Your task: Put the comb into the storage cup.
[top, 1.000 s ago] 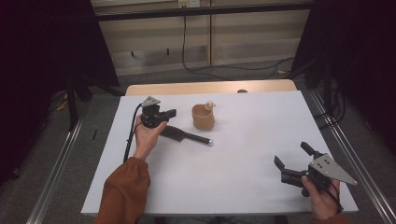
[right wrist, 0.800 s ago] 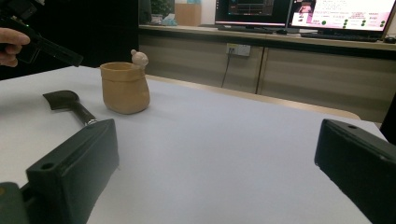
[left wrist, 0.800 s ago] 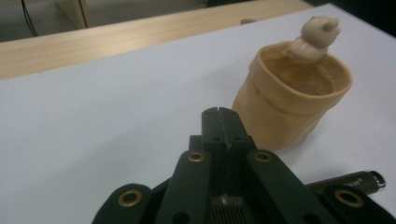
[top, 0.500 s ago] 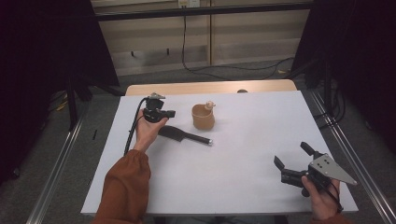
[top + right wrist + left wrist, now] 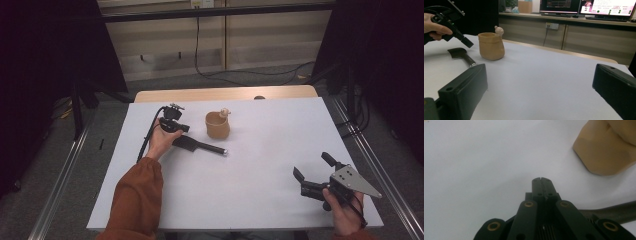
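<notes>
A tan pot (image 5: pixel 217 126) with a small knob figure (image 5: pixel 225 112) on its rim stands on the white table (image 5: pixel 260 200). A black long-handled tool (image 5: pixel 199 146) lies just left of it, silver tip pointing right. My left gripper (image 5: pixel 185 128) hovers over the tool's broad end, jaws shut and empty. In the left gripper view its shut jaws (image 5: pixel 540 180) point at bare table, with the pot (image 5: pixel 602 153) at upper right and the tool's handle (image 5: pixel 616 211) at lower right. My right gripper (image 5: pixel 312 166) rests open near the front right corner. From it I see the pot (image 5: pixel 491 46), the tool (image 5: pixel 461 55) and the left gripper (image 5: pixel 461 38).
A strip of wooden tabletop (image 5: pixel 225 94) shows beyond the white sheet's far edge. Metal rails (image 5: pixel 62 175) run along the floor on both sides. Monitors (image 5: pixel 599 6) stand on a counter behind the table in the right gripper view.
My left gripper has shifted slightly right and lower, closer over the black tool. The right gripper has stayed where it was.
</notes>
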Demonstrator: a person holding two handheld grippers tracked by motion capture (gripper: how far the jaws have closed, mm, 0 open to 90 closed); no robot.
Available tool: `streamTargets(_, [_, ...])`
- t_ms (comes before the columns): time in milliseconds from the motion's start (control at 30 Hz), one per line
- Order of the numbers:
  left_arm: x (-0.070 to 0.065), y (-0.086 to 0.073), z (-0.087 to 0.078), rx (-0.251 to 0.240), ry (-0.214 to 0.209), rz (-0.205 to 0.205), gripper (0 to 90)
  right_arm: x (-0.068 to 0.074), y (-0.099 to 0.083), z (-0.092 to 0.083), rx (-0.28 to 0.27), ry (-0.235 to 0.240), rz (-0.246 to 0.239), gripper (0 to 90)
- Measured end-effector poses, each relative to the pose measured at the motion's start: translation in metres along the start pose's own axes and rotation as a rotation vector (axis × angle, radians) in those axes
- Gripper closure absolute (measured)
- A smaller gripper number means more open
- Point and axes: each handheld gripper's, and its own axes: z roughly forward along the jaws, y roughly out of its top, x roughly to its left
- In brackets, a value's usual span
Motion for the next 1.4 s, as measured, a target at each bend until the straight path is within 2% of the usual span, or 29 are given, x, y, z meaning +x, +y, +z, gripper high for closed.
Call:
streamTargets(33, [-0.0004, 0.0003, 0.0016, -0.006, -0.003, -0.007, 90.0, -0.0001, 0.0, 0.0, 0.0, 0.0, 0.0, 0.0])
streamTargets(100, [-0.0009, 0.0008, 0.0036, 0.012, -0.001, -0.001, 90.0, -0.0001, 0.0, 0.0, 0.0, -0.001, 0.0, 0.0])
streamTargets(133, [-0.0006, 0.0012, 0.0041, 0.028, -0.006, 0.015, 90.0, -0.0002, 0.0, 0.0, -0.001, -0.001, 0.0, 0.0])
streamTargets(200, [-0.0029, 0.0012, 0.006, 0.02, -0.006, 0.005, 90.0, -0.0002, -0.0001, 0.0002, -0.001, -0.002, 0.0, 0.0])
streamTargets(233, [-0.0032, 0.0016, 0.0057, 0.026, 0.009, 0.027, 90.0, -0.0001, -0.0001, 0.0002, 0.001, -0.001, 0.0, 0.0])
streamTargets(367, [-0.0054, -0.0002, 0.0105, 0.051, 0.011, 0.044, 90.0, 0.0001, -0.0002, 0.0001, 0.003, 0.002, -0.001, 0.0])
streamTargets(633, [-0.0048, -0.0007, 0.0097, 0.058, -0.004, 0.041, 90.0, 0.0003, -0.0005, 0.0005, 0.005, 0.004, -0.001, 0.0])
streamTargets(700, [-0.0057, -0.0009, 0.0092, 0.064, 0.0, 0.056, 90.0, 0.0003, -0.0005, 0.0004, 0.006, 0.002, 0.001, 0.0])
streamTargets(733, [-0.0085, -0.0015, 0.0108, 0.042, 0.0, 0.023, 90.0, 0.0003, -0.0005, 0.0003, 0.006, 0.002, 0.001, 0.0])
streamTargets(767, [-0.0093, -0.0015, 0.0111, 0.038, 0.005, 0.023, 90.0, 0.0002, -0.0005, 0.0003, 0.006, 0.001, 0.0, 0.0])
streamTargets(800, [-0.0066, -0.0005, 0.009, 0.072, 0.003, 0.07, 90.0, 0.0002, -0.0005, 0.0003, 0.006, 0.001, 0.0, 0.0])
streamTargets(933, [-0.008, -0.0013, 0.0087, 0.07, 0.006, 0.056, 90.0, 0.0003, -0.0006, 0.0005, 0.007, 0.002, -0.003, 0.0])
streamTargets(1067, [-0.0087, -0.0012, 0.0082, 0.078, 0.006, 0.075, 90.0, 0.0003, -0.0007, 0.0005, 0.007, 0.001, -0.002, 0.0])
streamTargets(1233, [-0.0087, -0.0017, 0.0074, 0.084, -0.001, 0.08, 90.0, 0.0004, -0.0008, 0.0006, 0.008, 0.003, -0.003, 0.0])
streamTargets(1333, [-0.0096, -0.0027, 0.0079, 0.068, -0.001, 0.065, 90.0, 0.0004, -0.0008, 0.0005, 0.008, 0.003, -0.004, 0.0])
streamTargets(1367, [-0.0097, -0.0027, 0.0078, 0.069, -0.001, 0.066, 90.0, 0.0004, -0.0008, 0.0005, 0.008, 0.003, -0.003, 0.0])
streamTargets(1400, [-0.0089, -0.0025, 0.007, 0.082, 0.0, 0.086, 90.0, 0.0004, -0.0008, 0.0005, 0.008, 0.003, -0.003, 0.0])
